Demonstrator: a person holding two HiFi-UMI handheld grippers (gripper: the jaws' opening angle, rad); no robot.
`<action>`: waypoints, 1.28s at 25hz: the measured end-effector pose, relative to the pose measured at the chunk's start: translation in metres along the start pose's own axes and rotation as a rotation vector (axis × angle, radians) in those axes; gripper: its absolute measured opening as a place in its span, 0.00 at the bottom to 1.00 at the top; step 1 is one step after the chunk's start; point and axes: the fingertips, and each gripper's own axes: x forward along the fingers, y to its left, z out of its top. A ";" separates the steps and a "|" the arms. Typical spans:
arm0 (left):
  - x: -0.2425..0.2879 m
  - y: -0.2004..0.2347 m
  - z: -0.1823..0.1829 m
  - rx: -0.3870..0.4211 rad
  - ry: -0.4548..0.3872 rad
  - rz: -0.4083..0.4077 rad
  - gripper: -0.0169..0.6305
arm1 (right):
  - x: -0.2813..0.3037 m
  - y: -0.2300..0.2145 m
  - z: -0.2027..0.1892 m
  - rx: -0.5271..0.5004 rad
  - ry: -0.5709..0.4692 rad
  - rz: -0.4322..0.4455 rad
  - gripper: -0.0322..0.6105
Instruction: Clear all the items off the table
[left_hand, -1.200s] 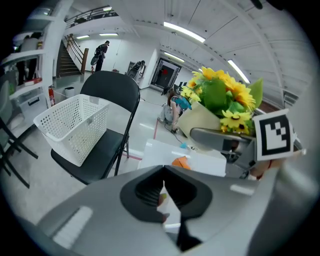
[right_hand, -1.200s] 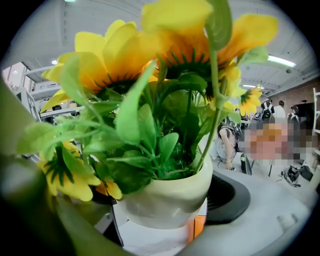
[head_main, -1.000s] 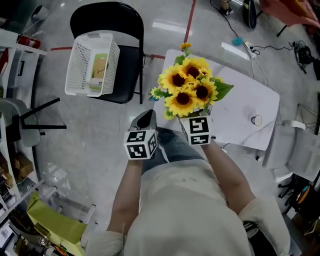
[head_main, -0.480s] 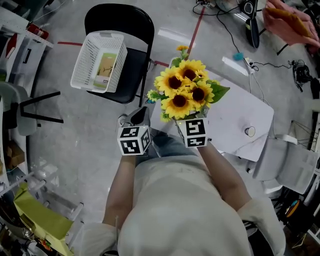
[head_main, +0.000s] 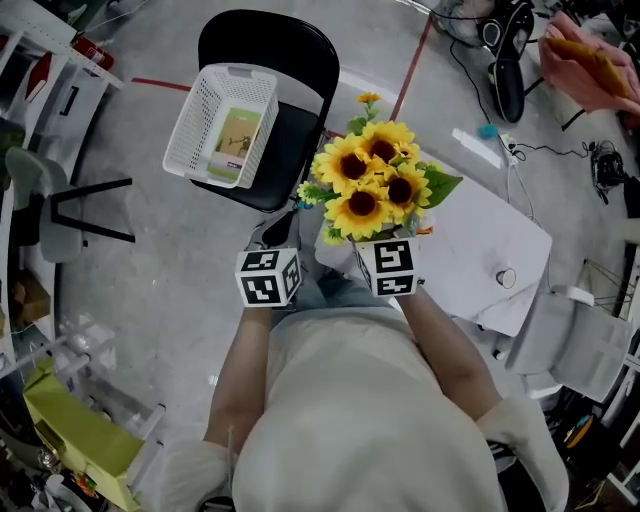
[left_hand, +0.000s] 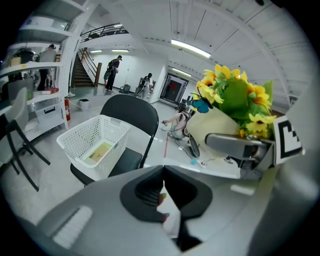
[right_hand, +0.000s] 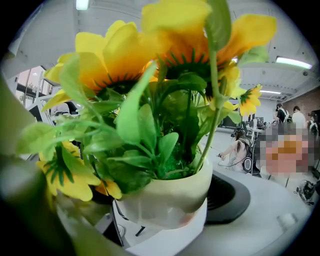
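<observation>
The right tongs (right_hand: 165, 217) clamp the white pot of yellow artificial sunflowers (right_hand: 170, 192), held over the near edge of the white bench (head_main: 480, 230). The left tongs (left_hand: 162, 194) are pressed together on nothing alongside. Keep the pot upright and the squeeze firm, since the blooms look top-heavy. Carry it level toward the white lattice basket (head_main: 195, 130) on the black folding chair (head_main: 290, 140) beyond.
</observation>
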 end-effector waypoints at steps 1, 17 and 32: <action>0.000 0.004 0.001 0.000 -0.002 0.002 0.04 | 0.003 0.002 0.002 -0.001 -0.004 0.001 0.86; -0.008 0.120 0.064 -0.004 0.022 -0.024 0.04 | 0.095 0.077 0.070 -0.011 0.026 0.000 0.86; 0.003 0.201 0.093 -0.057 0.030 0.011 0.04 | 0.171 0.121 0.088 -0.035 0.074 0.057 0.86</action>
